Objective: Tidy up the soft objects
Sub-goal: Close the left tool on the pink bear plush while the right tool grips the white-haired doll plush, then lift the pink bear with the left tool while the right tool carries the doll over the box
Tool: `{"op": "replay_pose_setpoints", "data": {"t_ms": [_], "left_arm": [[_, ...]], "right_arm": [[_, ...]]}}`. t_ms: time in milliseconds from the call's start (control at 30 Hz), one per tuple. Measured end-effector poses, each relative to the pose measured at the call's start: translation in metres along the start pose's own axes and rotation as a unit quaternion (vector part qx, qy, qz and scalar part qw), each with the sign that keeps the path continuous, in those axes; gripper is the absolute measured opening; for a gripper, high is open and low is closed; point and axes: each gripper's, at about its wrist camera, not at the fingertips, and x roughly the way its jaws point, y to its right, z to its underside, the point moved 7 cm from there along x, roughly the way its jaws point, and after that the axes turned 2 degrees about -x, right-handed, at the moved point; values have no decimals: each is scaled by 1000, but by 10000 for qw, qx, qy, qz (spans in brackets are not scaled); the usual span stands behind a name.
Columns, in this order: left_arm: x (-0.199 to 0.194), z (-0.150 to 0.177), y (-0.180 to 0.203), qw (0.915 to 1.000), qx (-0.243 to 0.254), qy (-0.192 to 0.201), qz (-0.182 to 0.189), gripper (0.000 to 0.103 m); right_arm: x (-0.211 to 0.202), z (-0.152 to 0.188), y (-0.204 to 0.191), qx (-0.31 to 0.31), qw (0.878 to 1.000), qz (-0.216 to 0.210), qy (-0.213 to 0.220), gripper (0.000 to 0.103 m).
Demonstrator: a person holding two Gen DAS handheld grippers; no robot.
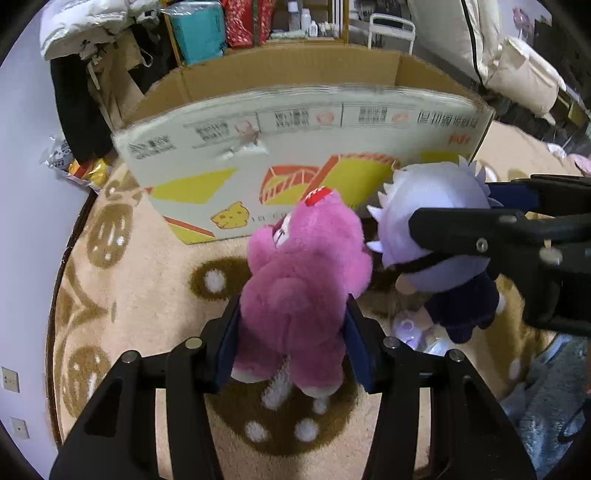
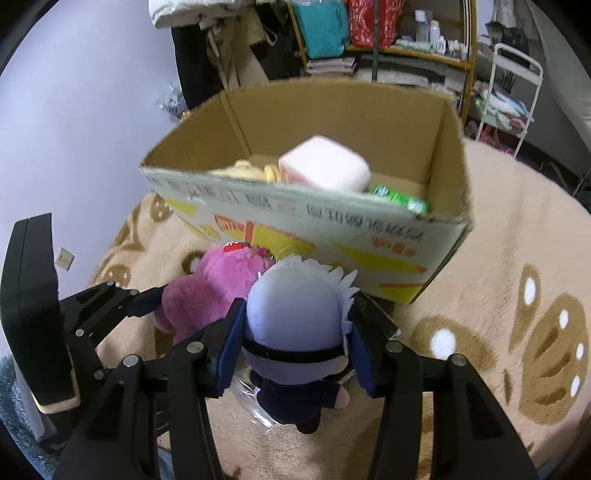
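My left gripper point(image 1: 291, 314) is shut on a pink plush bear point(image 1: 303, 273) and holds it above the rug, just in front of the open cardboard box point(image 1: 295, 122). My right gripper point(image 2: 297, 321) is shut on a white-haired plush doll in dark clothes point(image 2: 295, 317), held beside the bear point(image 2: 210, 291) and near the box's front wall point(image 2: 332, 236). The doll also shows in the left wrist view point(image 1: 436, 229). Inside the box lie a white cube plush point(image 2: 325, 168), a yellow plush point(image 2: 247, 171) and a green item point(image 2: 399, 197).
A beige rug with brown paw prints point(image 2: 517, 258) covers the floor. Shelves with bags and bottles point(image 2: 369, 33) stand behind the box, a white rack point(image 2: 509, 92) at the right. A clear plastic wrapper point(image 1: 417, 332) lies under the doll. A grey-blue fleece point(image 1: 546, 406) lies at the right.
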Motion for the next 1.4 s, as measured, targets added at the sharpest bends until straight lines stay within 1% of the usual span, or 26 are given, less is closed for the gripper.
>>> {"op": "replay_pose_setpoints", "data": {"t_ms": [67,333,500,567,633,733,933,1067,1167,1300,1400], "left_arm": [[-8,0,0,9999,2,86,-76,50],[-44,3,-7,9986,-215,468,-134,50],[-66,0,-17,9957,-337,798,-313,50],[-80,-5,-20,9923,-407,1084,-447,50],[-98,-11,-24,9868,-439,1421,-633,50],[-118,-19,-28,9816,-508,1697,-709,50],[-146,-33,-33,9739,-498,2090,-727,50],[-159,-48,-36,9696,-485,2295,-691,50],[-164,-61,-36,9663,-408,2444,-695,50],[-168,-81,-37,9615,-310,2636,-716,50],[-166,-95,-36,9598,-247,2699,-736,50]], "right_arm": [[-8,-3,1,17,9999,4,132,55],[-40,-11,3,89,9982,3,599,55],[-62,-12,2,83,9962,17,872,55],[-72,-14,3,86,9941,25,1077,55],[-82,-18,2,79,9909,-30,1340,55],[-95,-23,3,84,9857,28,1684,55],[-126,-37,4,8,9729,108,2310,55],[-143,-51,1,-115,9650,216,2610,55],[-150,-60,-1,-140,9601,220,2786,55],[-154,-74,-1,-185,9563,295,2905,55],[-158,-87,-1,-229,9529,296,3010,55]]}}
